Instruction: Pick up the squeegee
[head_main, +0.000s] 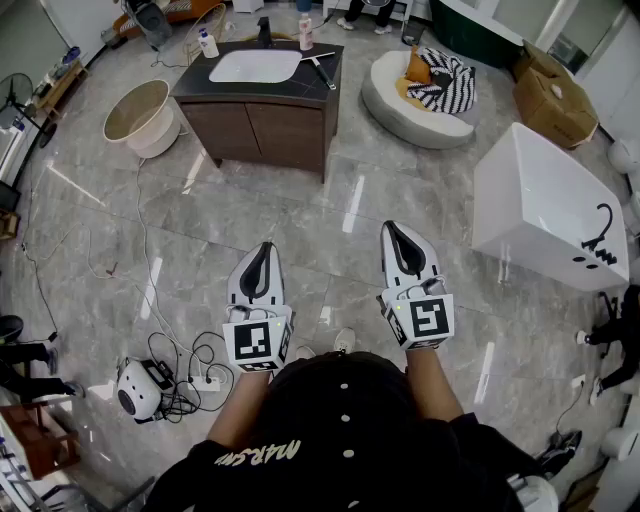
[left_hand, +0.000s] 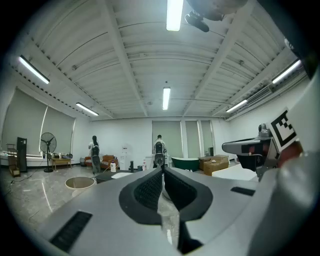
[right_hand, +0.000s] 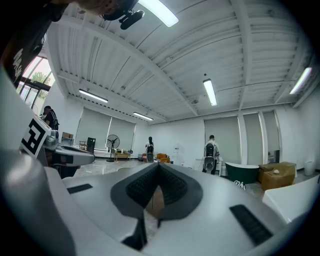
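The squeegee lies on the right side of a dark vanity top, next to its white sink, far ahead across the floor. My left gripper and right gripper are held level side by side, well short of the vanity. Both are shut with nothing between the jaws. The left gripper view shows its tips meeting, the vanity small in the distance. In the right gripper view the tips also meet. The squeegee is too small to make out in either gripper view.
A round beige tub stands left of the vanity, a white bathtub to the right, and a round white cushion with striped cloth behind it. Cables and a power strip lie on the floor at the left. People stand at the room's far end.
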